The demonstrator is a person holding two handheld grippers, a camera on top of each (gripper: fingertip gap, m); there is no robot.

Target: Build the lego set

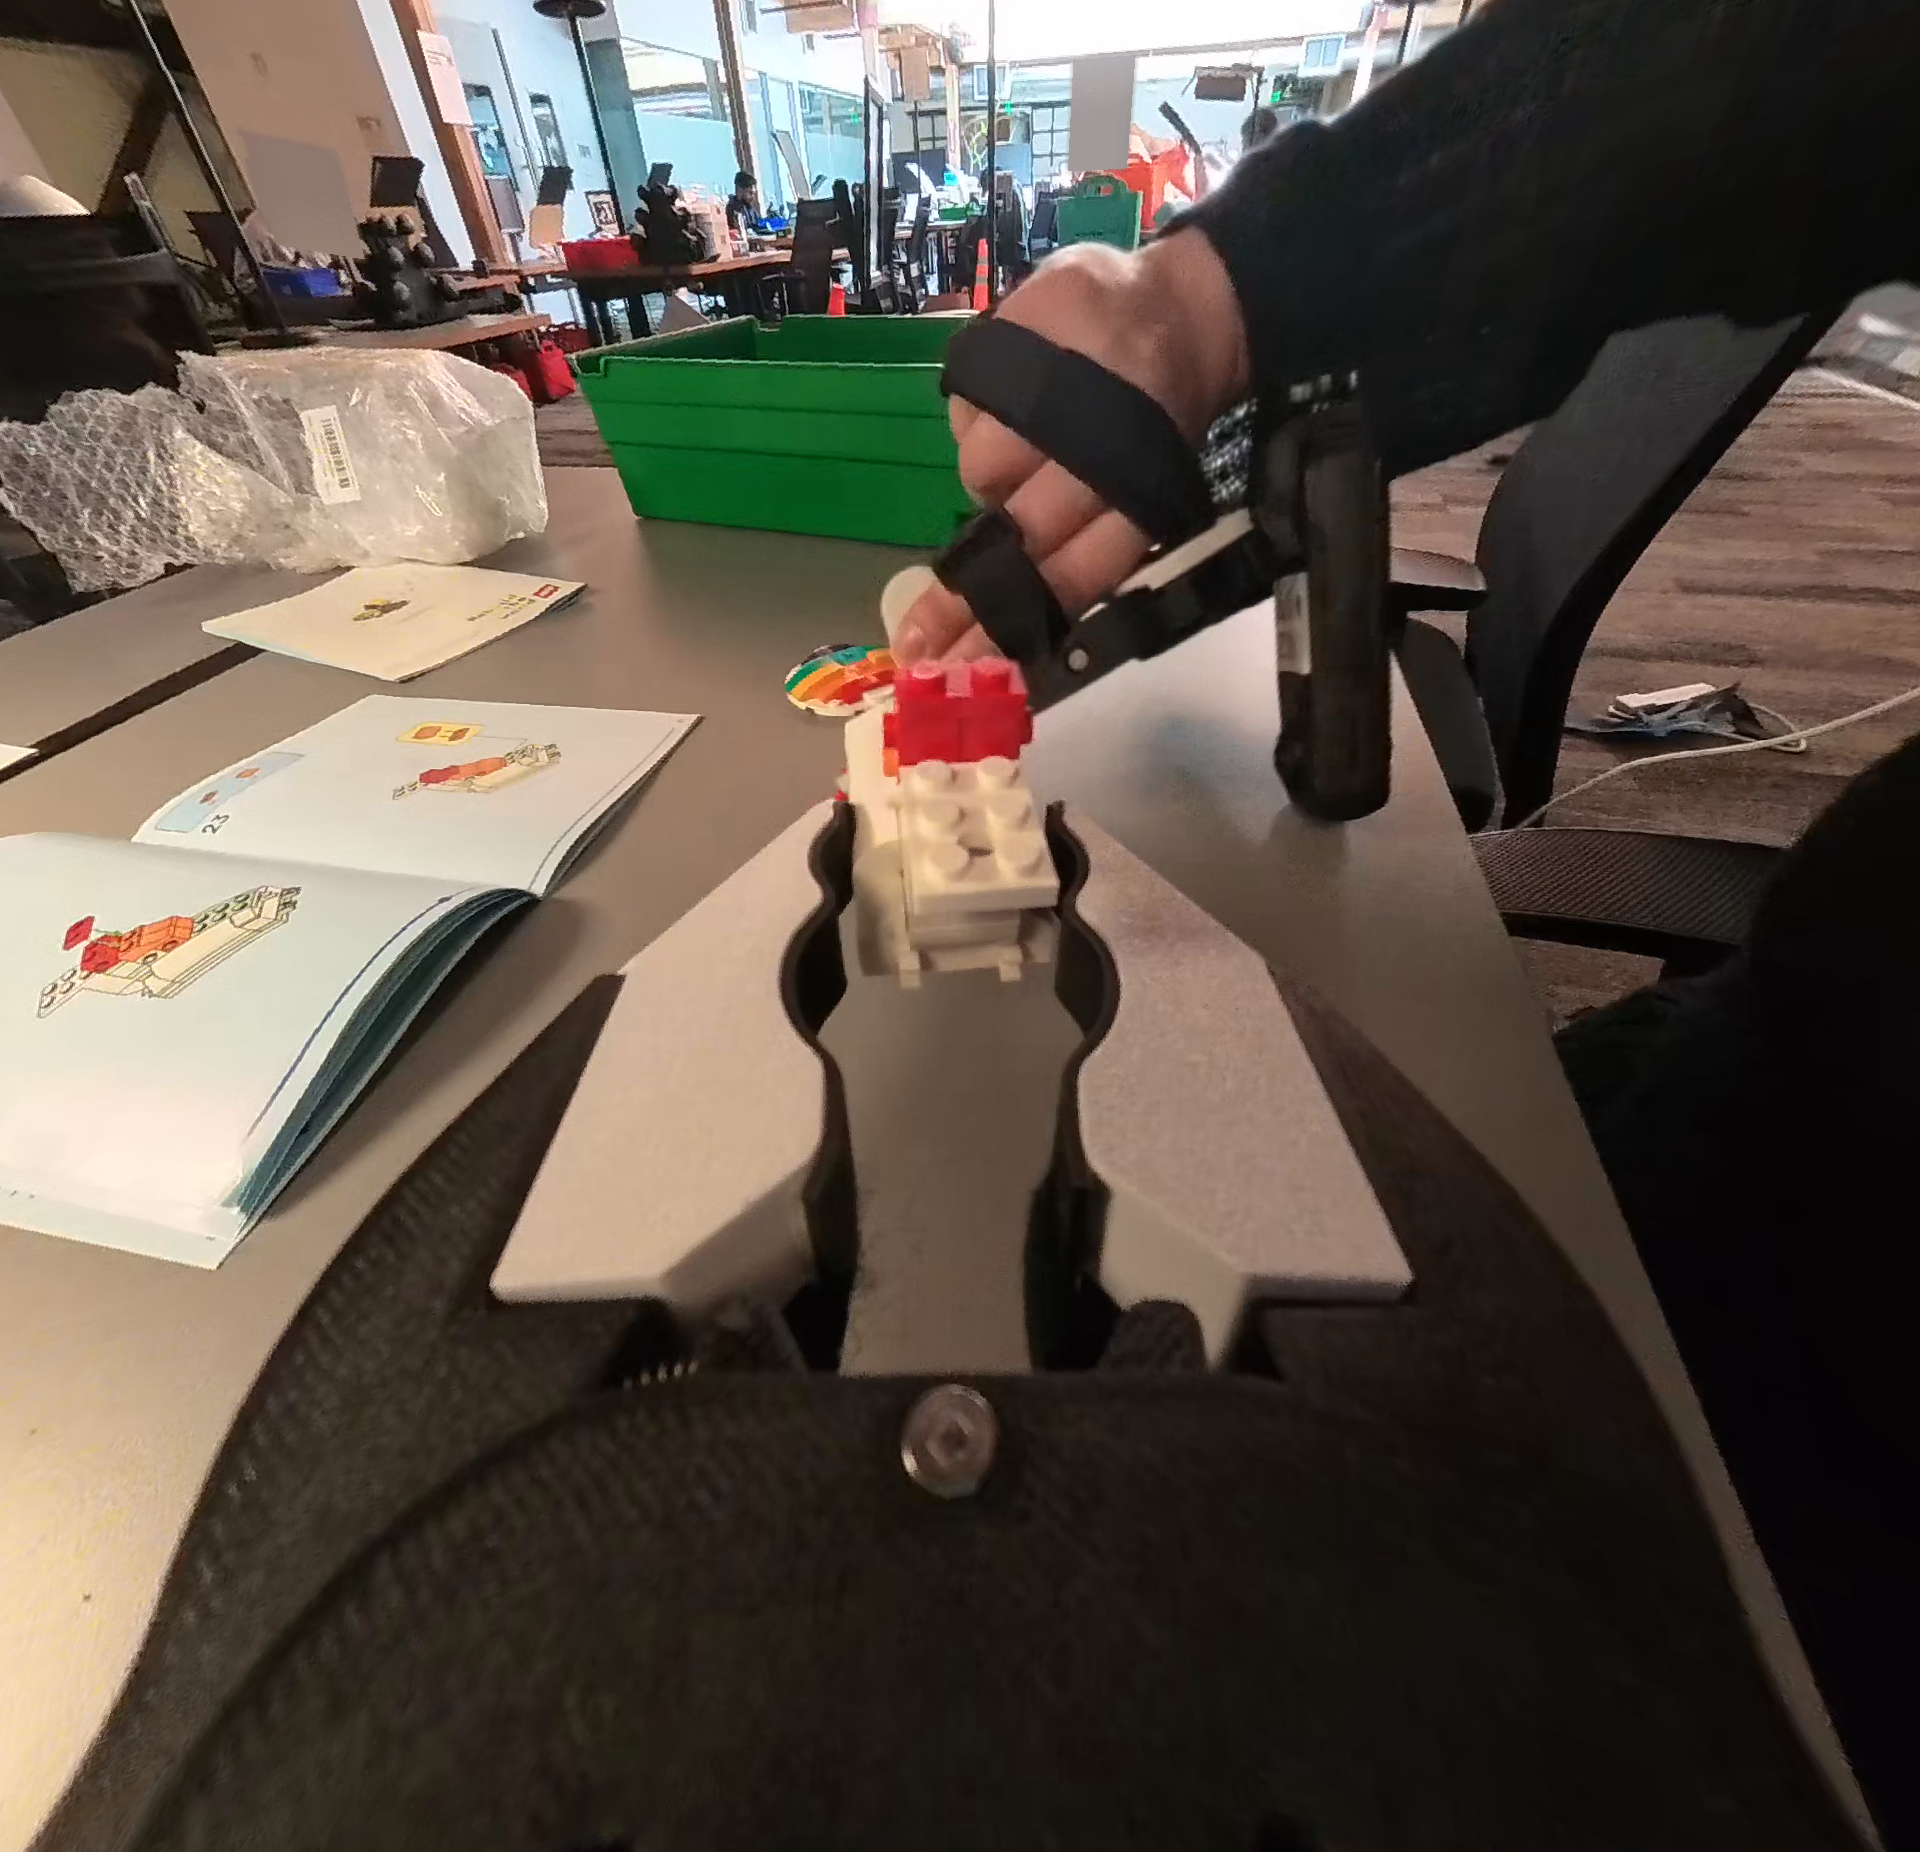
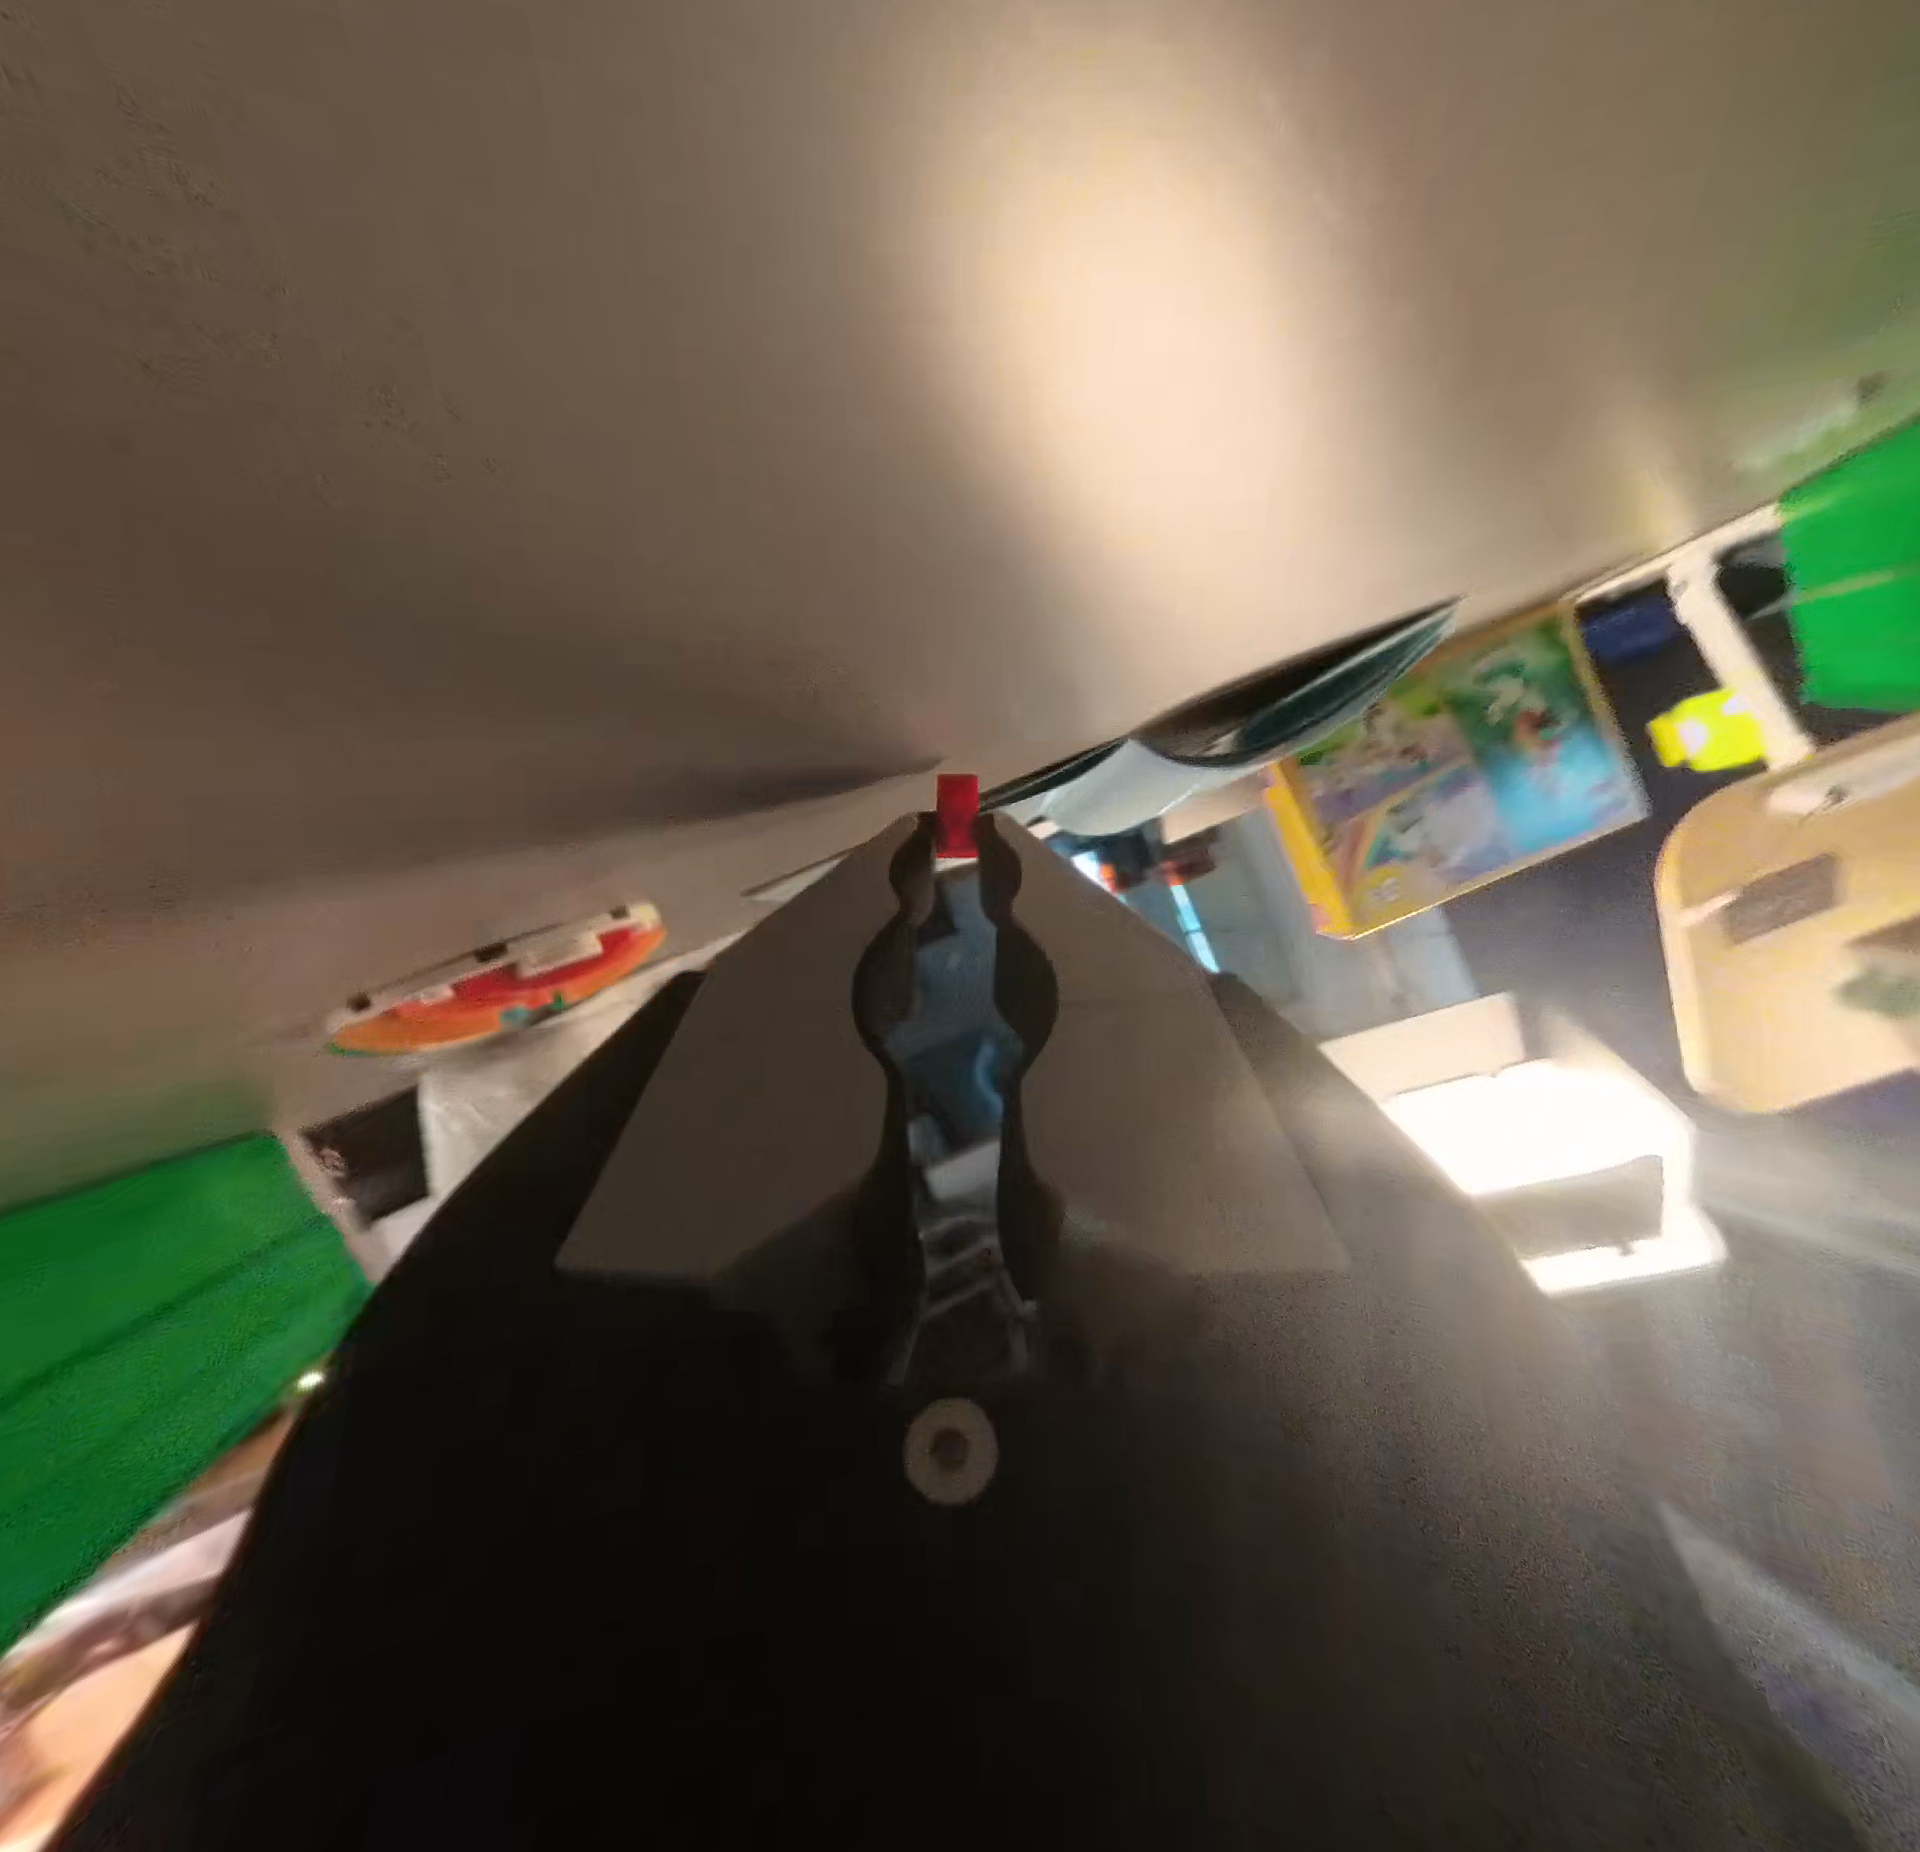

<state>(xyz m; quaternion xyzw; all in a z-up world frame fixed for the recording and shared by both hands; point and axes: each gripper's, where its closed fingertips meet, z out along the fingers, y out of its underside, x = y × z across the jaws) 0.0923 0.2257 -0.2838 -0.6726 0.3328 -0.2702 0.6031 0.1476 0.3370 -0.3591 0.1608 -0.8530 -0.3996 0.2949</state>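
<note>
My left gripper [image 1: 951, 841] is shut on a white lego build [image 1: 977, 867] and holds it just above the grey table [image 1: 727, 576]. Red bricks [image 1: 961, 711] sit on the build's far end. A person's hand [image 1: 1070, 452] in black straps rests its fingers on those red bricks, and the right gripper's black handle [image 1: 1335, 607] hangs beside the hand. In the right wrist view, which is tilted and blurred, my right gripper [image 2: 956, 838] is shut on a small red piece [image 2: 956, 805] close to the table surface [image 2: 727, 348].
An open instruction booklet [image 1: 260, 919] and a second booklet [image 1: 405, 613] lie at the left. A green bin [image 1: 779, 431] and a bubble-wrap bag [image 1: 281, 452] stand behind. A round coloured plate [image 1: 842, 675] lies past the build. An office chair [image 1: 1621, 607] is right. The lego box [image 2: 1455, 763] shows too.
</note>
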